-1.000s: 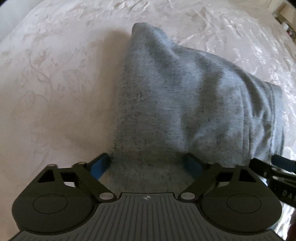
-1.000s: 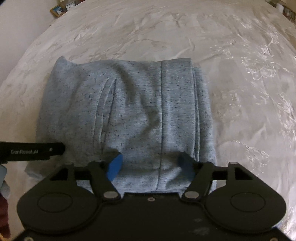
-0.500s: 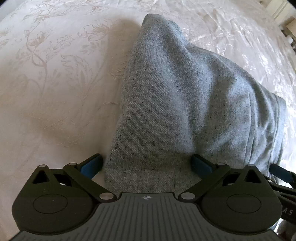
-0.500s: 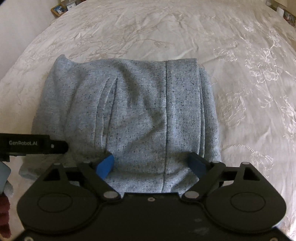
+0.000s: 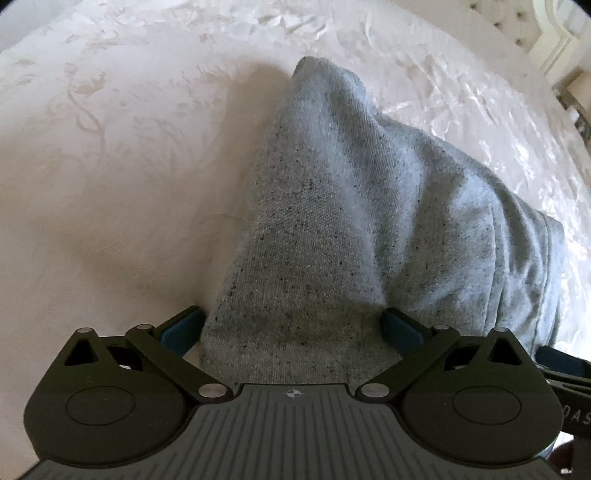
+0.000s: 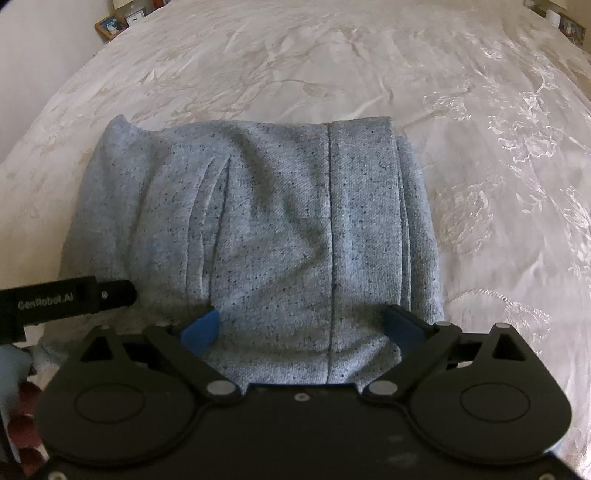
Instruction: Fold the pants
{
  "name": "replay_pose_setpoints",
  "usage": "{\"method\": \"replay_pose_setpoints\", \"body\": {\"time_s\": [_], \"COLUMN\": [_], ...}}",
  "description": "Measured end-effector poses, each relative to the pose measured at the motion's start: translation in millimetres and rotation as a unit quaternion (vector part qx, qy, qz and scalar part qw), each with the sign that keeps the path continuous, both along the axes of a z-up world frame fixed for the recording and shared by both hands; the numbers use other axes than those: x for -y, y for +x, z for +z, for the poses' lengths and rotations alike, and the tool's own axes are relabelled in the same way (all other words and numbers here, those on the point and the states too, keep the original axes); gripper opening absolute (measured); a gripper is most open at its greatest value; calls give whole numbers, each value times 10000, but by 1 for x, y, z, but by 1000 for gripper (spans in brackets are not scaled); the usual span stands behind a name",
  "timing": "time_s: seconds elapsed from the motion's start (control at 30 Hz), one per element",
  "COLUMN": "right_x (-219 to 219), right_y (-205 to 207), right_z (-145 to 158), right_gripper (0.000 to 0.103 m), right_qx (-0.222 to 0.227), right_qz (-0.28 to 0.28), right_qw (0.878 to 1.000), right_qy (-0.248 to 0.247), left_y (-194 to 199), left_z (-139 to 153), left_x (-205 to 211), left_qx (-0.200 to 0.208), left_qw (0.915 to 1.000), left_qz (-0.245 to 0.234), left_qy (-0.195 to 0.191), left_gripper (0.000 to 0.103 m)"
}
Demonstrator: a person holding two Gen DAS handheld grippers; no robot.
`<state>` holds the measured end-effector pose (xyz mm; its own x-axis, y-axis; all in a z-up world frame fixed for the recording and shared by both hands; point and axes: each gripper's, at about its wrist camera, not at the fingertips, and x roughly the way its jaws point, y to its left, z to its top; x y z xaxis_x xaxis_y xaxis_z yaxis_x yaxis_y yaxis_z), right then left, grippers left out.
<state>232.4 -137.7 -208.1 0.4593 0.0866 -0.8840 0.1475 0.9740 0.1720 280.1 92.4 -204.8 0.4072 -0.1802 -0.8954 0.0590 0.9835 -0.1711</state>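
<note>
The grey speckled sweatpants lie folded into a compact bundle on the cream floral bedspread, toward its near edge, with bedspread showing on both sides and beyond.

The right gripper has its blue-padded fingers spread wide, the near edge of the bundle lying between them; neither pad presses the cloth together.

The left gripper is likewise wide open at the bundle's left near corner, its fingers flanking a raised hump of fabric without pinching it. Its black body shows in the right wrist view at the left edge, just beside the sweatpants.

Framed pictures stand beyond the bedspread's far left corner.
</note>
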Motion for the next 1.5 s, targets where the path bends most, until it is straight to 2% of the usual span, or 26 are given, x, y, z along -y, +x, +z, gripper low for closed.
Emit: {"method": "replay_pose_setpoints", "body": {"time_s": [0.07, 0.2, 0.23, 0.27, 0.3, 0.33, 0.5, 0.6, 0.8, 0.93, 1.07, 1.4, 1.5], "right_x": [-1, 7, 8, 8, 8, 8, 13, 14, 10, 2, -6, -14, -14], "right_y": [-1, -3, -5, -6, -7, -10, -29, -48, -83, -112, -138, -183, -192], "right_z": [-2, -2, 0, 4, 8, 13, 51, 80, 118, 133, 145, 164, 167], "right_gripper": [103, 103, 103, 103, 103, 103, 103, 103, 103, 103, 103, 103, 103], "right_qx": [91, 174, 172, 180, 197, 219, 605, 896, 947, 916, 733, 722, 763], "right_qz": [28, 158, 152, 147, 146, 131, -188, -337, -464, -669, -767, -883, -891], "right_qw": [9999, 9997, 9997, 9997, 9996, 9994, 9975, 9947, 9942, 9930, 9933, 9930, 9927], "right_qy": [-130, -4, -18, -81, -143, -221, -319, -388, -193, -317, -456, -303, -272], "left_y": [-2, 3, 3, 4, 4, 2, -23, -50, -93, -114, -134, -164, -172], "left_z": [1, 6, 9, 13, 15, 21, 63, 98, 145, 159, 167, 172, 173], "left_x": [-2, -6, -7, -8, -7, -8, -6, 1, 21, 27, 31, 28, 28], "left_qx": [55, -112, -164, -163, -136, -87, 631, 1226, 1861, 1749, 1614, 1045, 999], "left_qw": [10000, 9998, 9997, 9997, 9997, 9998, 9959, 9861, 9653, 9710, 9735, 9867, 9875], "left_qz": [-29, -102, -116, -123, -135, -145, -296, -536, -705, -763, -820, -639, -560], "left_qy": [-36, -116, -123, -125, -118, -73, 573, 985, 1691, 1442, 1397, 1071, 1084], "left_gripper": [103, 101, 99, 90, 85, 84, 84, 85, 85, 85, 85, 85, 85]}}
